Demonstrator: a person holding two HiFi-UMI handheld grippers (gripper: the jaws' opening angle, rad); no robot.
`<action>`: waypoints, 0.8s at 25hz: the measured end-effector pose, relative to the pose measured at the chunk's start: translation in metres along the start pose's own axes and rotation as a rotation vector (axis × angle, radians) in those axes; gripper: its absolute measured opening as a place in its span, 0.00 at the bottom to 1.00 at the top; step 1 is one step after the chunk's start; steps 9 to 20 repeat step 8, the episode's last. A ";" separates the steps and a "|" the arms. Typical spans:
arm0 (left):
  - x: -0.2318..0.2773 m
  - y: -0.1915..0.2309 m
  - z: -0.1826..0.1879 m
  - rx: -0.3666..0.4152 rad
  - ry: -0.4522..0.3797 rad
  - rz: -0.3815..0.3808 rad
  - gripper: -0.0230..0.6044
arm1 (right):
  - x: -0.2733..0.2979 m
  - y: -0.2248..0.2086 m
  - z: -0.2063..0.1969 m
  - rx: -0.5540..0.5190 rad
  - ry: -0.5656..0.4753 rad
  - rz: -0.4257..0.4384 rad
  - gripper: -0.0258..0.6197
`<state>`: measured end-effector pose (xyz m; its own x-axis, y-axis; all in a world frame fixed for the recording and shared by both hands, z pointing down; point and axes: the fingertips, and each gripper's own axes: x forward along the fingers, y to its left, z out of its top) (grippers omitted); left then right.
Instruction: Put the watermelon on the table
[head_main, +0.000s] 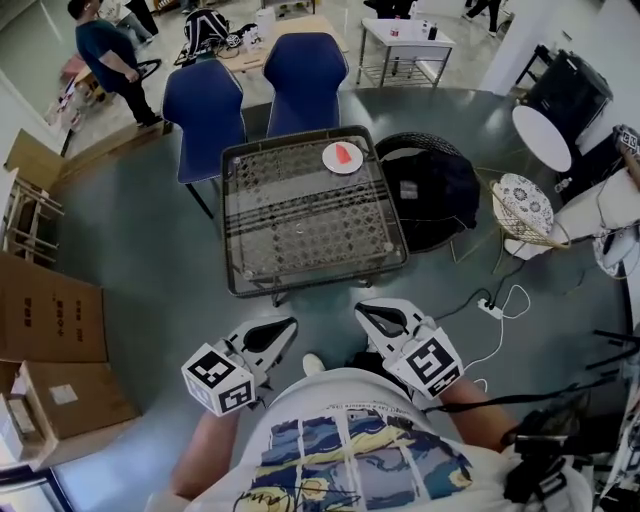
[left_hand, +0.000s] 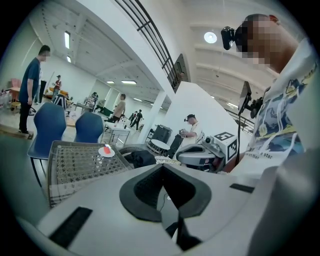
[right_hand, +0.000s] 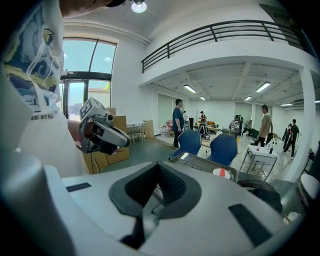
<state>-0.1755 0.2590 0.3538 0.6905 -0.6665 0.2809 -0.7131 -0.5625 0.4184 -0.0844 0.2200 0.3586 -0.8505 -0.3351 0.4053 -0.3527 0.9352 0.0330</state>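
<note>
A red watermelon slice (head_main: 343, 155) lies on a small white plate (head_main: 342, 168) at the far right corner of the glass-topped wicker table (head_main: 300, 262). My left gripper (head_main: 292, 323) and right gripper (head_main: 359, 311) hover side by side just short of the table's near edge, both shut and holding nothing. From the left gripper view, its jaws (left_hand: 162, 167) are shut, and the watermelon slice (left_hand: 106, 149) shows far off on the table (left_hand: 70, 167). From the right gripper view, the shut jaws (right_hand: 159, 166) point toward the table (right_hand: 192, 162) and the plate (right_hand: 220, 173).
Two blue chairs (head_main: 260, 90) stand behind the table. A black bag on a round seat (head_main: 430, 195) sits at its right, with a wicker stool (head_main: 525, 210) and floor cables (head_main: 495, 305) beyond. Cardboard boxes (head_main: 50, 310) line the left. A person (head_main: 110, 60) stands at the back left.
</note>
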 end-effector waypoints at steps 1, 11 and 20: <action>-0.003 0.000 -0.001 -0.001 -0.001 0.002 0.05 | 0.001 0.002 0.000 -0.002 0.001 0.000 0.05; -0.018 -0.001 -0.011 0.002 -0.002 -0.006 0.05 | 0.008 0.018 0.004 -0.014 0.004 -0.006 0.05; -0.018 -0.001 -0.011 0.002 -0.002 -0.006 0.05 | 0.008 0.018 0.004 -0.014 0.004 -0.006 0.05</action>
